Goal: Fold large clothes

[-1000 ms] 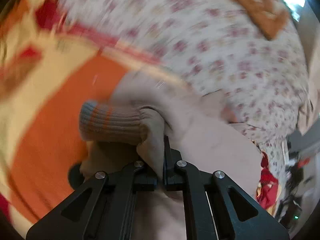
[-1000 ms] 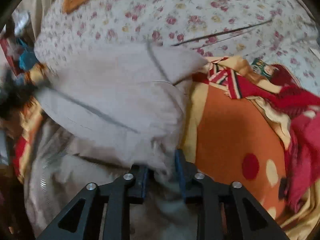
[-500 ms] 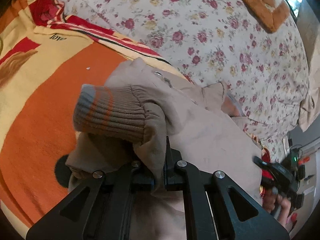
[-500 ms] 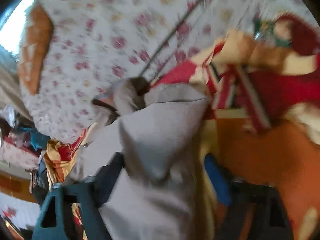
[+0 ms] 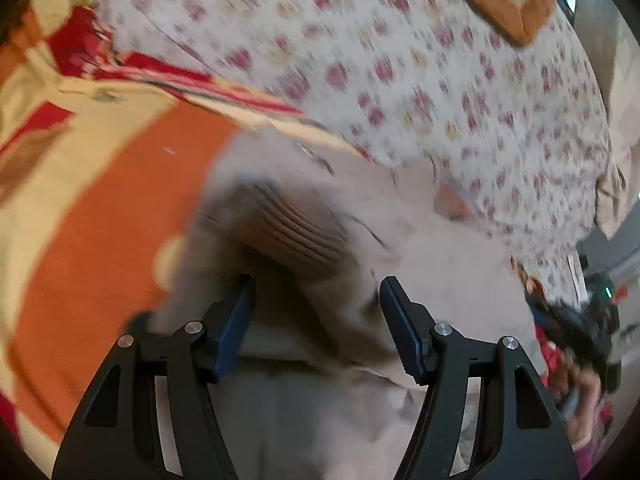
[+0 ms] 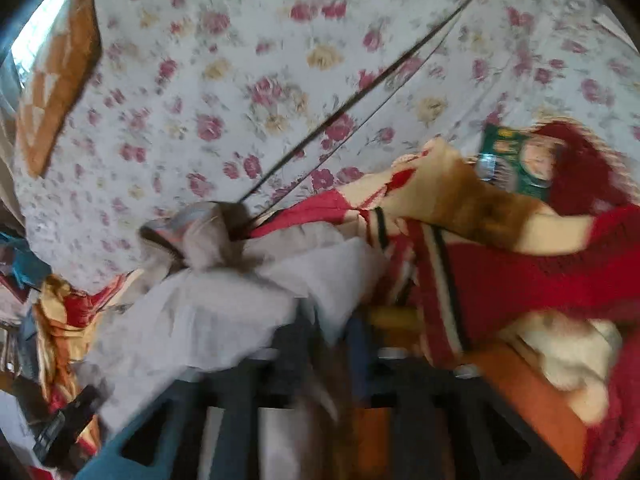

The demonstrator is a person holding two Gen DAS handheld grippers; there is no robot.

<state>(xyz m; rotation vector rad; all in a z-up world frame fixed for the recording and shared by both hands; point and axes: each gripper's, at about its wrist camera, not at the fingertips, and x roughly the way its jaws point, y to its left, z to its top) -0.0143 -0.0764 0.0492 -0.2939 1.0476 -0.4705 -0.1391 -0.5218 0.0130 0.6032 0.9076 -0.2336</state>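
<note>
A beige jacket [image 5: 432, 280] lies on the bed over an orange, red and cream blanket [image 5: 104, 216]. Its ribbed sleeve cuff [image 5: 288, 228] rests just ahead of my left gripper [image 5: 316, 312], which is open with the sleeve fabric loose between the jaws. In the right wrist view the jacket [image 6: 208, 320] looks pale grey and bunched. My right gripper [image 6: 332, 344] is blurred; its jaws stand close together on a fold of the jacket's edge.
A flowered sheet [image 6: 280, 80] covers the far half of the bed, with an orange patterned cushion [image 5: 500, 4] at its far end. A red and cream blanket [image 6: 520, 272] is heaped at right. The other gripper and hand [image 5: 576, 344] show at the bed's right edge.
My left gripper has opened and let go of the sleeve, and the cuff has dropped onto the jacket. My right gripper has narrowed on the jacket's edge while it swings.
</note>
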